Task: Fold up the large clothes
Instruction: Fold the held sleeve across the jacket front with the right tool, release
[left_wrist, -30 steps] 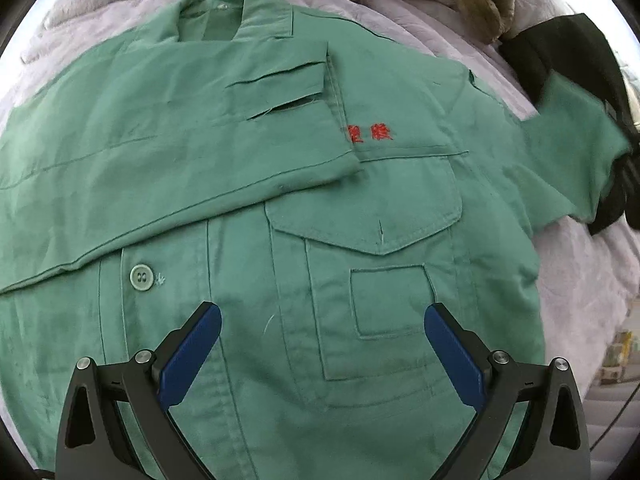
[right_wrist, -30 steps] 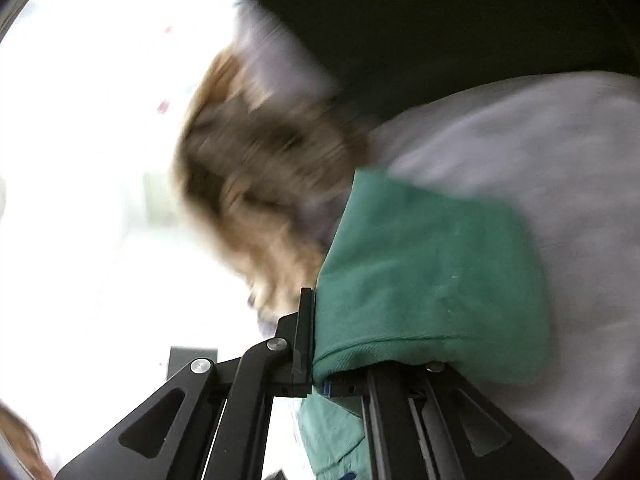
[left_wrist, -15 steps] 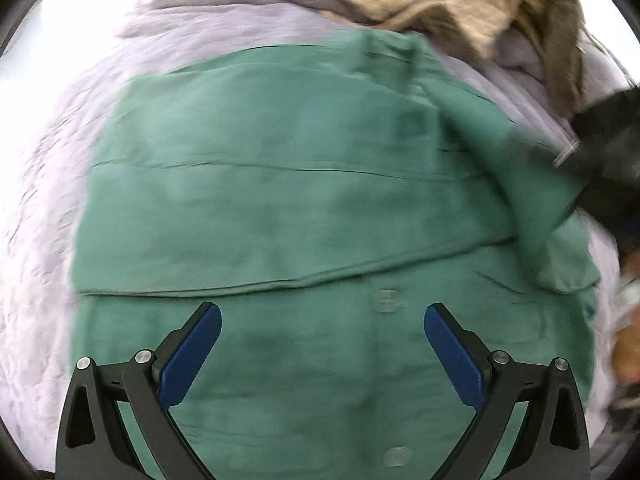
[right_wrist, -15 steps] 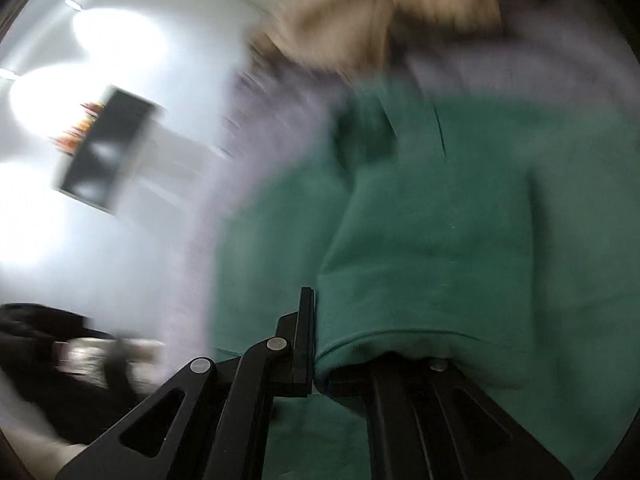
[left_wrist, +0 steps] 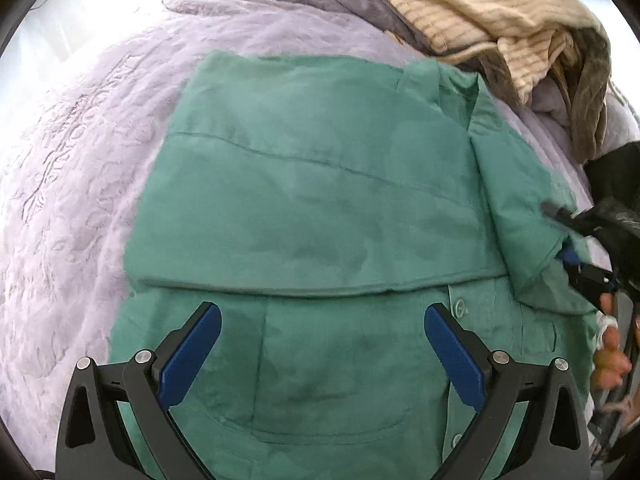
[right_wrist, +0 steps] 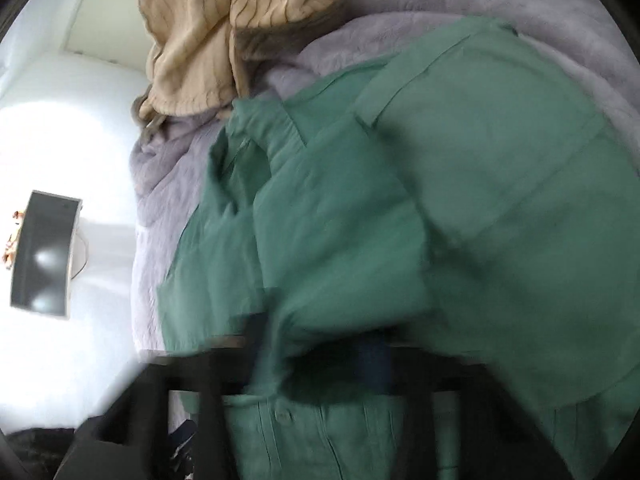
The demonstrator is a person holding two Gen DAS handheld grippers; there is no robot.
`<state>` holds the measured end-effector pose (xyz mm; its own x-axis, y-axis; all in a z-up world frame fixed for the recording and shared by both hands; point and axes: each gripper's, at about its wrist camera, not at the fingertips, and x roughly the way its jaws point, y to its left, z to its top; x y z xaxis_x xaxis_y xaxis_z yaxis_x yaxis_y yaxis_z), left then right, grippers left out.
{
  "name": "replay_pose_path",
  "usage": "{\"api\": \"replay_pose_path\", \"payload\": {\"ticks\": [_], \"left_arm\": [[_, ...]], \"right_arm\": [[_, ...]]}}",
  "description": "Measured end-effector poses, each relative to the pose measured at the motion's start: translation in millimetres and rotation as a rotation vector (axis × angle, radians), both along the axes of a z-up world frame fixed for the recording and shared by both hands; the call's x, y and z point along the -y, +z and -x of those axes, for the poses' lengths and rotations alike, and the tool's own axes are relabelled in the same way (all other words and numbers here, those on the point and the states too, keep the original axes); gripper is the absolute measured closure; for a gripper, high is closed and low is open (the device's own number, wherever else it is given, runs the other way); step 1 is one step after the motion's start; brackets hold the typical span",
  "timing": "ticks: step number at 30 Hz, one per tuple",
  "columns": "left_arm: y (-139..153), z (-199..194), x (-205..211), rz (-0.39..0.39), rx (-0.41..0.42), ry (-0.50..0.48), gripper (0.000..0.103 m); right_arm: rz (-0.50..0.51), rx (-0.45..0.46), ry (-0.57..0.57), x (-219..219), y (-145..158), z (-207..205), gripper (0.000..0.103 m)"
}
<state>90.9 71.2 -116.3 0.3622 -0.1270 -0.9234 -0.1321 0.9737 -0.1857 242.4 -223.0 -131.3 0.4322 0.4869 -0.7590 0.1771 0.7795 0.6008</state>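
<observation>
A green work jacket (left_wrist: 320, 208) lies front up on a lilac blanket, one sleeve folded flat across its chest. My left gripper (left_wrist: 322, 344) hovers open over the lower front, nothing between its blue pads. My right gripper (left_wrist: 564, 236) comes in from the right edge with the other sleeve's cuff (left_wrist: 532, 248) between its fingers. Its jaws are opening, and a blue pad stands bare beside the cloth. In the blurred right wrist view that sleeve (right_wrist: 340, 240) drapes over the jacket (right_wrist: 500, 200) and sags between the parted fingers of the right gripper (right_wrist: 316, 344).
The lilac blanket (left_wrist: 80, 200) covers the bed. A beige striped knit (left_wrist: 500, 8) and grey-brown clothes are heaped at the far right. A person's hand (left_wrist: 608, 360) shows at the right edge. Off the bed's left side a dark screen (right_wrist: 44, 252) stands.
My right gripper carried the sleeve from beside the bed over the jacket's front, and its jaws have parted. My left gripper slid sideways across the jacket and stayed open.
</observation>
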Motion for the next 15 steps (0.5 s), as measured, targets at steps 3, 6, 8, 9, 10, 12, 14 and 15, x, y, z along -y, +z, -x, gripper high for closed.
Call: {"api": "replay_pose_path", "payload": {"ticks": [3,6,8,9,10,12,14,15], "left_arm": [[10.4,-0.4,-18.9,-0.003,0.044,0.03,0.001],[17.1,0.2,-45.2,-0.029,0.073,0.082,0.001],[17.0,1.1,-65.4,-0.054,0.067,0.126,0.001],[16.5,0.8,-72.0,-0.061,0.06,0.147,0.001],[15.9,1.9,-80.5,-0.063,0.055,0.17,0.001],[16.0,5.4,-94.3,-0.066,0.052,0.212,0.001],[15.5,5.9,-99.6,-0.067,0.053,0.223,0.001],[15.7,7.8,-100.6,-0.067,0.054,0.219,0.001]], "right_arm": [[0.169,0.152,0.21,-53.4,31.8,1.6,0.084],[0.324,0.217,0.462,-122.7,38.0,10.3,0.084],[0.436,0.214,0.604,-165.1,23.6,23.0,0.083],[0.482,0.207,0.643,-177.8,15.7,28.0,0.079],[0.528,0.189,0.676,-188.3,6.9,32.5,0.079],[0.548,0.148,0.696,-193.3,-2.1,41.0,0.061],[0.479,0.131,0.669,-183.7,1.8,48.7,0.03],[0.449,0.129,0.649,-175.9,5.5,52.4,0.027]]}}
